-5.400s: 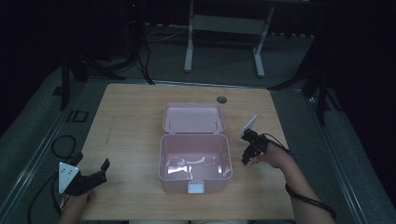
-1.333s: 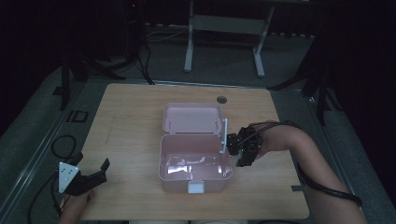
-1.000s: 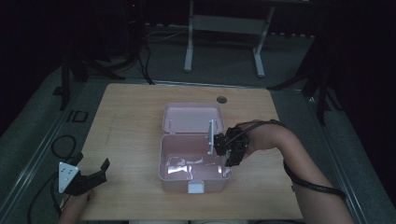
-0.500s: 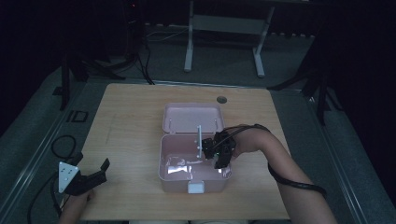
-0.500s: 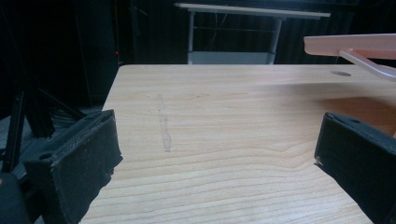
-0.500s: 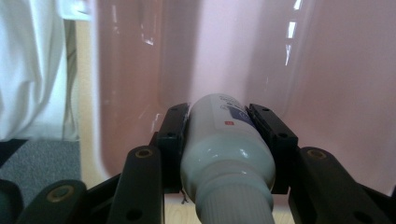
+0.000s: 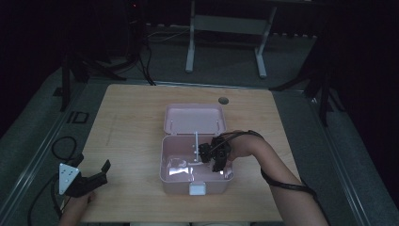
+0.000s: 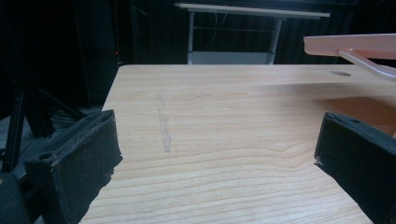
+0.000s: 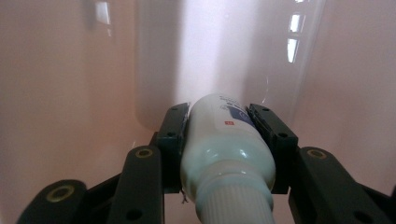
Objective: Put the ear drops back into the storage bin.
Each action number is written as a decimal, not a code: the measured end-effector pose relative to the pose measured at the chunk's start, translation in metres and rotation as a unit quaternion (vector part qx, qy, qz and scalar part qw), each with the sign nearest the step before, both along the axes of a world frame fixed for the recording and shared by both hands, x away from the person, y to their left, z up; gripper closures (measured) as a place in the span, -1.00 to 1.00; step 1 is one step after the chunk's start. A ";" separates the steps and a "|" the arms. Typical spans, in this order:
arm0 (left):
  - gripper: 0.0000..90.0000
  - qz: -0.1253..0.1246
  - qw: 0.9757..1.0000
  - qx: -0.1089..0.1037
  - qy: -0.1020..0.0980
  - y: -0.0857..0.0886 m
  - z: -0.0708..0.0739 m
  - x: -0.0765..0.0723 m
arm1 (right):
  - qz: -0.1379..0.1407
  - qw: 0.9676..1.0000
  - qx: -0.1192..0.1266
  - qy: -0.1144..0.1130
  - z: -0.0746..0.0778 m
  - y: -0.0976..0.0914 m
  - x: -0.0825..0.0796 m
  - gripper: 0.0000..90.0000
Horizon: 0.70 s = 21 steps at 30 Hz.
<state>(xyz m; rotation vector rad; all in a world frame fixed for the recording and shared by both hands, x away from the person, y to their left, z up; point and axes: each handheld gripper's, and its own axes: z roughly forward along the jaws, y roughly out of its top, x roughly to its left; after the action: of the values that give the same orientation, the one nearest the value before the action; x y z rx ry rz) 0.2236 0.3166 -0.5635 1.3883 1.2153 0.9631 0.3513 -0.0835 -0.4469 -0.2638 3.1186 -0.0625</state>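
Observation:
An open pink box [image 7: 164,162] stands at the middle of the wooden table, its lid [image 7: 193,118] laid back behind it. My right gripper [image 7: 214,159] reaches down into the box from the right. In the right gripper view that gripper [image 9: 219,116] is shut on a white tube [image 9: 223,144] with a ribbed cap, pink box wall [image 9: 60,93] behind it. Pale items [image 7: 181,163] lie on the box floor, too dim to name. My left gripper [image 7: 99,173] rests at the table's near left corner, open with nothing between its jaws [image 8: 219,154].
The wooden table [image 7: 131,122] has a round hole [image 7: 223,100] behind the box. The lid's edge [image 8: 350,44] juts into the left gripper view at top right. A metal table frame [image 7: 226,28] stands on the floor beyond, and a cable [image 7: 59,146] loops at the left.
My right gripper has come from the box's right side leftward and down into the box, still carrying the tube. The left gripper has stayed where it was.

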 end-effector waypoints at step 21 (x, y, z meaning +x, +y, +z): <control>-0.99 0.000 1.000 0.000 -0.001 0.000 0.000 0.000 | -0.010 0.999 -0.032 0.009 -0.036 0.004 0.003 0.33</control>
<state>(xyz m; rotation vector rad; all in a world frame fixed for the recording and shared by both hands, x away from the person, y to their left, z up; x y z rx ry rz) 0.2236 0.3164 -0.5635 1.3875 1.2139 0.9628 0.3538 -0.0798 -0.4825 -0.2360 3.1415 -0.1599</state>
